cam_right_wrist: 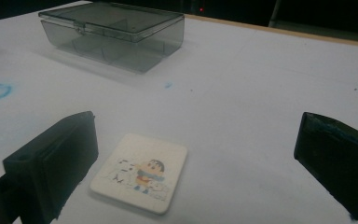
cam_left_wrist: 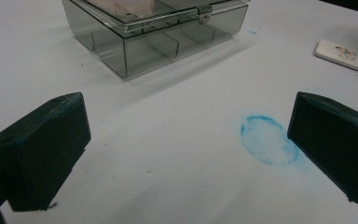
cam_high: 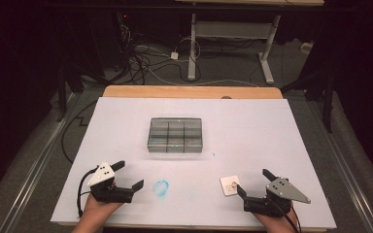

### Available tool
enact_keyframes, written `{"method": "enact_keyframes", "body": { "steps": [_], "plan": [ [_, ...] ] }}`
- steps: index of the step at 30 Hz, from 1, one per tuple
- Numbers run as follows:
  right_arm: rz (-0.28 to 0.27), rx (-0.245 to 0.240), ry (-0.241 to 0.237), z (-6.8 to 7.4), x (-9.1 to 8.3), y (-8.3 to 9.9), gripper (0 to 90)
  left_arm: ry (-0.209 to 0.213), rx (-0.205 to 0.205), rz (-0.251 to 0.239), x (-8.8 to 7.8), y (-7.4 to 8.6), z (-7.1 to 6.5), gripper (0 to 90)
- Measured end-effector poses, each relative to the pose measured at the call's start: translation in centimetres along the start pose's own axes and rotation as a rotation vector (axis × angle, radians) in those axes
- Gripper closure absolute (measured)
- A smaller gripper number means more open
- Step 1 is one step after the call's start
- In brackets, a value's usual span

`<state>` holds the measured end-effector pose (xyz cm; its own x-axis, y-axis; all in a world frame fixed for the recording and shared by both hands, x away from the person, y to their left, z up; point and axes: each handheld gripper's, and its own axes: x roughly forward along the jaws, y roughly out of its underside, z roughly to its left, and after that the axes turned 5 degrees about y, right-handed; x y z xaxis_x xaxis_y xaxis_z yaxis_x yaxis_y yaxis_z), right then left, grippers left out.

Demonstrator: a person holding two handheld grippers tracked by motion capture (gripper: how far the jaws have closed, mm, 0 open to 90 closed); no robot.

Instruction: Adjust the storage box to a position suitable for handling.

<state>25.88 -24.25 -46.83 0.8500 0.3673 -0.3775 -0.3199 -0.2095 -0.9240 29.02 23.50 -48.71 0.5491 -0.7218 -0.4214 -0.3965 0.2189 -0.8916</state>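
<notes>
Covering wooden table (cam_high: 189, 91), white sheet (cam_high: 252, 126) bore round blue smudge (cam_high: 161, 188) near front edge. Smoke-tinted compartment box (cam_high: 175, 135), lid closed, sat mid-sheet. White cartoon-printed tile (cam_high: 229, 185) lay flat at front right, just beside right gripper (cam_high: 255, 182), between its jaws in right gripper view. Left gripper (cam_high: 128, 175) rested front left, near smudge. Both grippers' jaws stood wide apart, holding nothing. Room beyond was dark: cables (cam_high: 150, 58) strewn on grey floor, white desk frame (cam_high: 233, 43) behind.

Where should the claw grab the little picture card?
Grip the card by two opposite edges, coming straight down from above with the right claw, probably. It lies flat and thin on the table, so only its rim gives the open jaws any hold.
</notes>
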Motion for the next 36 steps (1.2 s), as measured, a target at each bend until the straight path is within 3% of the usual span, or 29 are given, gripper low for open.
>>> {"method": "enact_keyframes", "body": {
  "steps": [9, 12, 14, 16, 18, 21, 26, 34, 35, 36],
  "plan": [
    [0.061, 0.015, -0.032, 1.5, -0.3, -0.1, 6.2, 0.009, 0.013, -0.012, -0.2, 0.1, -0.1, 0.0],
    [0.099, 0.013, -0.050, 2.2, 0.0, -0.2, 13.8, 0.012, 0.014, -0.011, -0.1, 0.1, -0.1, 0.0],
    [0.117, 0.005, -0.080, 2.6, 0.2, -0.2, 26.4, 0.016, 0.015, -0.011, -0.1, 0.1, -0.1, 0.0],
    [0.138, -0.001, -0.116, 3.0, 0.4, -0.2, 52.5, 0.019, 0.016, -0.010, -0.1, 0.1, -0.1, 0.0],
    [0.171, -0.029, -0.150, 3.7, 0.8, -0.1, 71.3, 0.020, 0.017, -0.011, -0.1, 0.1, -0.1, 0.0],
    [0.250, -0.081, -0.185, 4.8, 1.7, 0.1, 90.0, 0.020, 0.018, -0.012, -0.1, 0.1, -0.1, 0.0],
    [0.304, -0.127, -0.169, 5.9, 2.5, 0.2, 90.0, 0.019, 0.020, -0.017, -0.2, 0.1, -0.1, 0.0],
    [0.302, -0.099, -0.147, 5.0, 2.1, 0.3, 90.0, 0.025, 0.025, -0.015, -0.2, 0.1, -0.2, 0.0],
    [0.288, -0.087, -0.147, 4.8, 1.9, 0.2, 85.3, 0.025, 0.025, -0.015, -0.2, 0.1, -0.2, 0.0],
    [0.264, -0.052, -0.151, 4.3, 1.6, -0.1, 74.2, 0.026, 0.024, -0.016, -0.2, 0.2, -0.2, 0.0]
  ]
}}
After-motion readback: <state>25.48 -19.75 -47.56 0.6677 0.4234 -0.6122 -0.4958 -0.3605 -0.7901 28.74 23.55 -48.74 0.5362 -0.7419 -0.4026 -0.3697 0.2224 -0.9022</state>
